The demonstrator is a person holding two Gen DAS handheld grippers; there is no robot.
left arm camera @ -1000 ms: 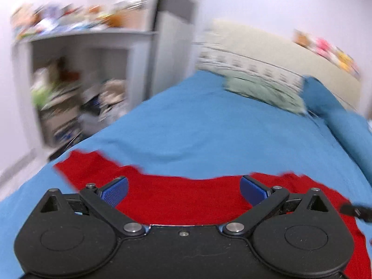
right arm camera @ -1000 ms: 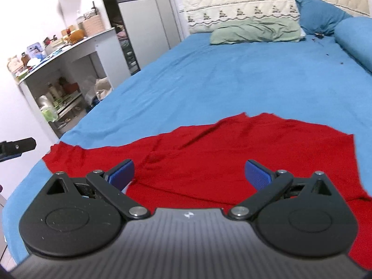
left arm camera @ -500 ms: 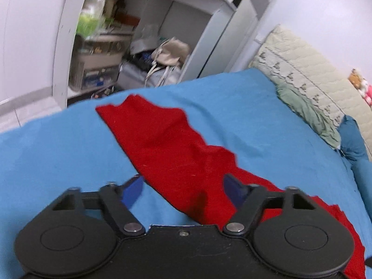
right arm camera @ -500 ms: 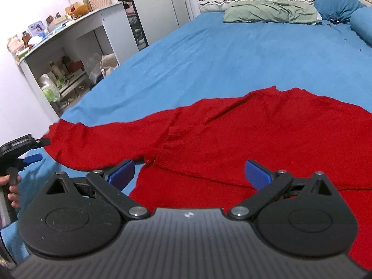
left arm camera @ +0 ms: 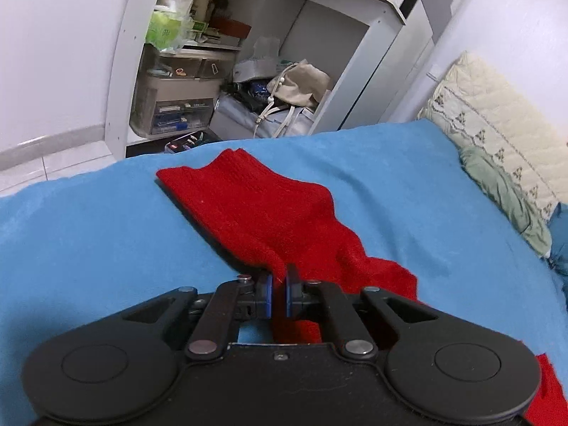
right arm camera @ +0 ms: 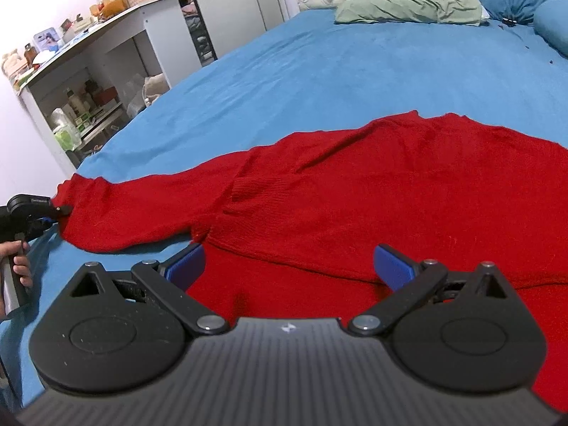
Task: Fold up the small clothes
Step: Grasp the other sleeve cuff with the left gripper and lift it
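A blue-covered bed [right arm camera: 355,71] carries a red sweater [right arm camera: 372,191], spread flat across its near part with one sleeve [left arm camera: 255,209] stretched toward the bed's edge by the white shelf unit [left arm camera: 248,53]. A green pillow [right arm camera: 408,9] lies at the bed's head. The left claw [left arm camera: 278,289] is pinched tight on the sleeve's edge. The right claw [right arm camera: 289,264] hovers wide over the sweater's hem, gripping nothing.
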